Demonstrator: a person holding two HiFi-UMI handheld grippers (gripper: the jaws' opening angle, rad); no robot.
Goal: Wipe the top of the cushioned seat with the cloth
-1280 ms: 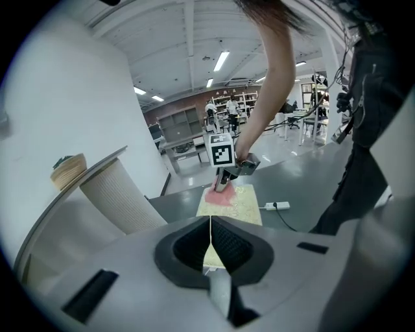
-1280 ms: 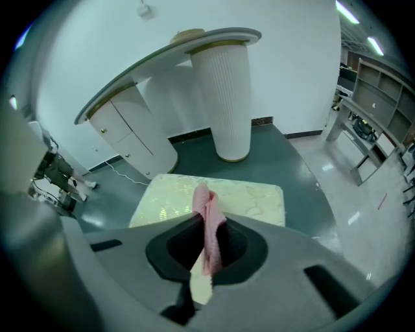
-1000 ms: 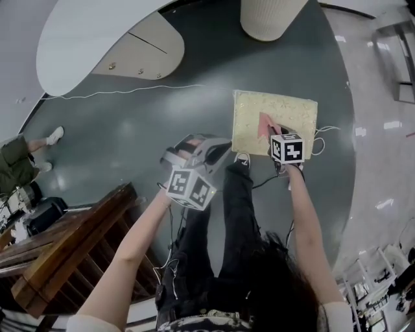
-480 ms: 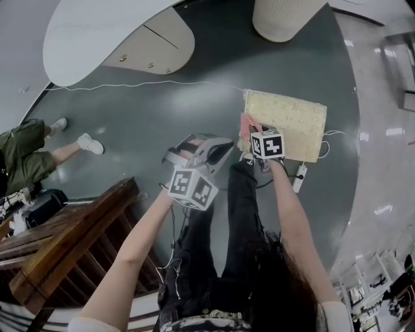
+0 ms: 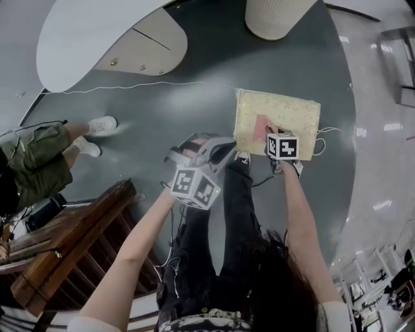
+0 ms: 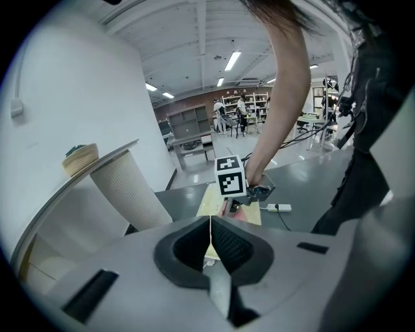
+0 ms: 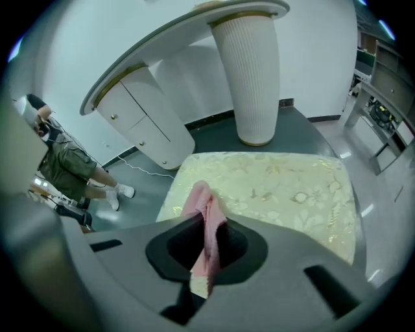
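Cloth (image 7: 205, 217), pink and bunched, is hanging clamped between the jaws of the right gripper (image 5: 267, 135), with its upper end lying on the cushioned seat (image 5: 292, 111). In the right gripper view the jaws are pressing on the fabric from both sides, and a strip is trailing down below them. In the head view the pink patch is sitting on the left half of the seat's top, right of the frame's centre. The gripper's marker cube is hovering over the seat's near edge. The seat is showing as a pale yellow square pad with a floral pattern, resting on the dark grey floor (image 5: 162, 117).

The left gripper (image 5: 220, 148) is being held off the seat, near the middle of the head view. In its own view the jaws are closing tight against each other with nothing between them.

A white ribbed column (image 5: 275, 16) is standing just beyond the seat at the top of the frame. A curved white cabinet (image 5: 139, 48) is filling the upper left. A thin white cable (image 5: 130, 86) is running across the floor toward the seat's far left corner. A power strip (image 6: 280, 208) is lying on the floor beside the seat. At the left edge a person in green shorts and white shoes (image 5: 45, 155) is showing, and a wooden slatted frame (image 5: 71, 240) is occupying the lower left.
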